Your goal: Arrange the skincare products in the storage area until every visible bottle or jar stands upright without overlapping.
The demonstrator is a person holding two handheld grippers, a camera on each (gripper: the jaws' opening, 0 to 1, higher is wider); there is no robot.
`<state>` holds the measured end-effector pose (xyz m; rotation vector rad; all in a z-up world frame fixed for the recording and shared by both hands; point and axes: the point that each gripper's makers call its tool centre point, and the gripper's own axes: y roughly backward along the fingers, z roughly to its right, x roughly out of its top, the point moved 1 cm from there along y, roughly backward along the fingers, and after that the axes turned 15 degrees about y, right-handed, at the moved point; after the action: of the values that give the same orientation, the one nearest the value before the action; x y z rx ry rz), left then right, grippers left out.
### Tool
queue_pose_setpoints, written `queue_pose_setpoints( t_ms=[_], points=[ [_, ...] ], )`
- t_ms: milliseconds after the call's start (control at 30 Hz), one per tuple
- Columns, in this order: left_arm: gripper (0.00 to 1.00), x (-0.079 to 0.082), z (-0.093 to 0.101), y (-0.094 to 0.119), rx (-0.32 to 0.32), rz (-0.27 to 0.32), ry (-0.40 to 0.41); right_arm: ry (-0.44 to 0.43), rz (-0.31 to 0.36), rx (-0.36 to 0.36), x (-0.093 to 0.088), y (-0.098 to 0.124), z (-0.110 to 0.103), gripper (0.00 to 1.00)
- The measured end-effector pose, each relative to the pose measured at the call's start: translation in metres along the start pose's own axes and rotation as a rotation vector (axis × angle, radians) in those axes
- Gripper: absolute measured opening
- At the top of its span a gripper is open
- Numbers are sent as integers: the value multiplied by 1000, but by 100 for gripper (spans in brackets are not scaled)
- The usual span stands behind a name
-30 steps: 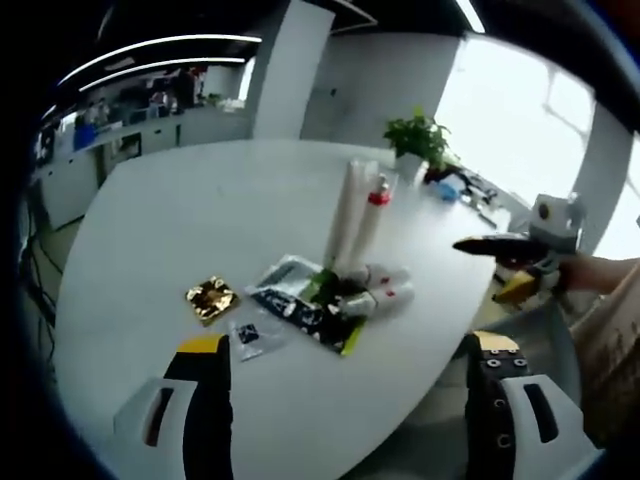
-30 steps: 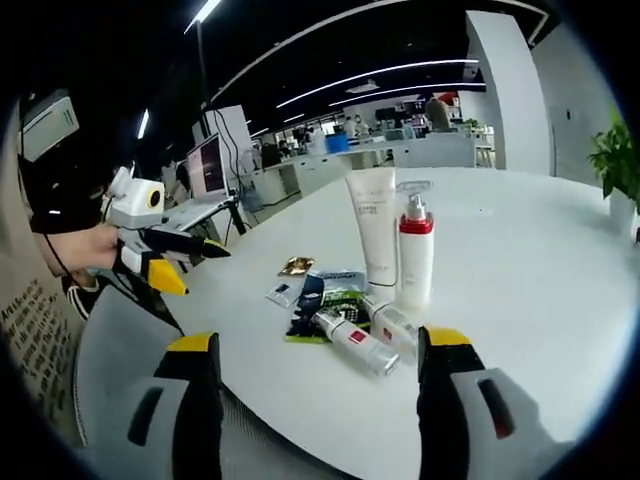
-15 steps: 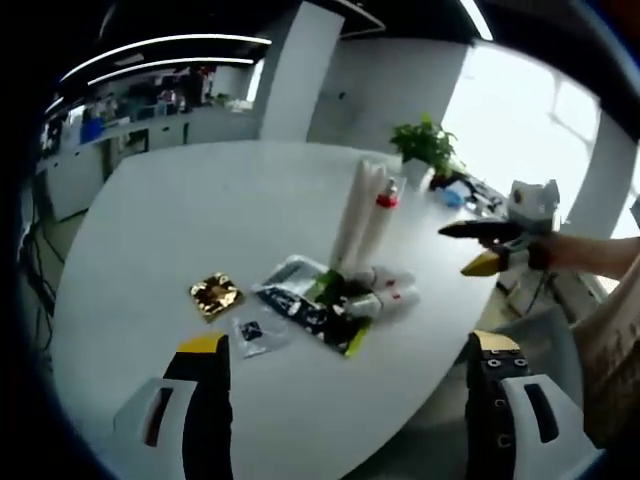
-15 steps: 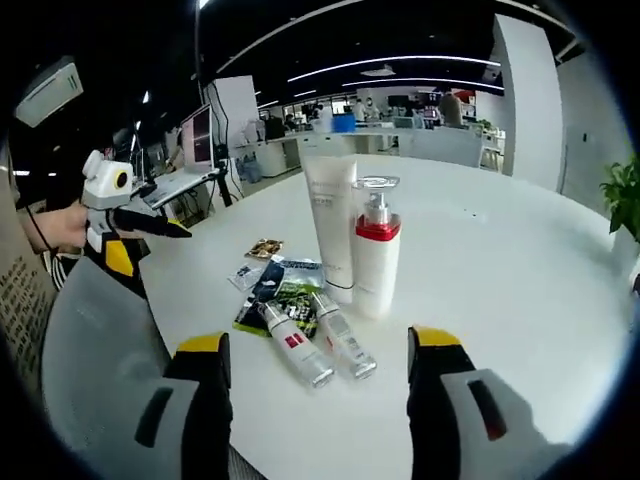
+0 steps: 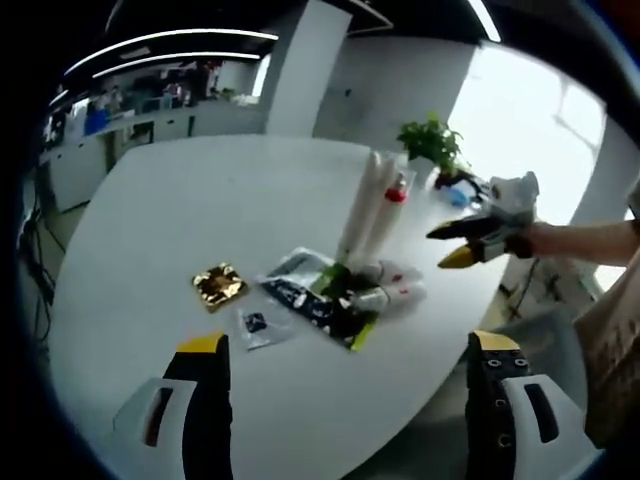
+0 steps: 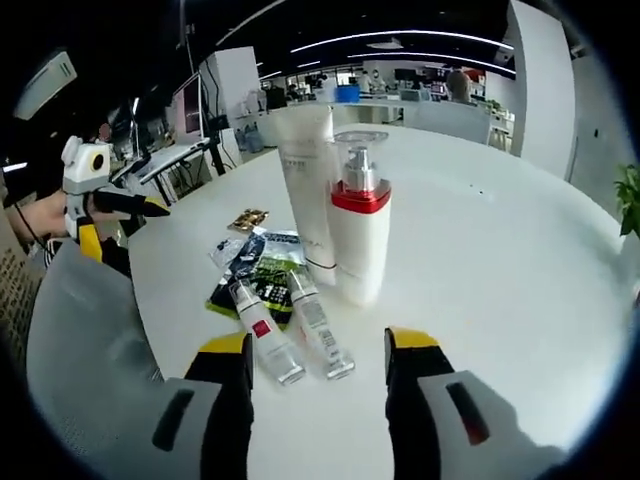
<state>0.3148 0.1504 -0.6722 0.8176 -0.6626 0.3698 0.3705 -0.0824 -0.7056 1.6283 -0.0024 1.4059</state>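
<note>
Your right gripper point(image 6: 318, 350) hangs spread just short of two lying bottles point(image 6: 290, 328), at 6 o'clock from the upright pump bottle point(image 6: 358, 228). Careless closing risks rolling them or toppling it. Left gripper point(image 5: 345, 355) is spread, well back.

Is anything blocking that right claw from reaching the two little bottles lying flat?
Nothing visible. The right gripper is open, and the two lying bottles rest on bare table just ahead of its jaws.
</note>
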Motion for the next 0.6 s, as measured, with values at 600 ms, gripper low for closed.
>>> queue_pose_setpoints(
  t_ms=[600],
  points=[
    [96,-9,-11,-3,1,-14,41,130,-110,115,-6,-39,-8,39]
  ],
)
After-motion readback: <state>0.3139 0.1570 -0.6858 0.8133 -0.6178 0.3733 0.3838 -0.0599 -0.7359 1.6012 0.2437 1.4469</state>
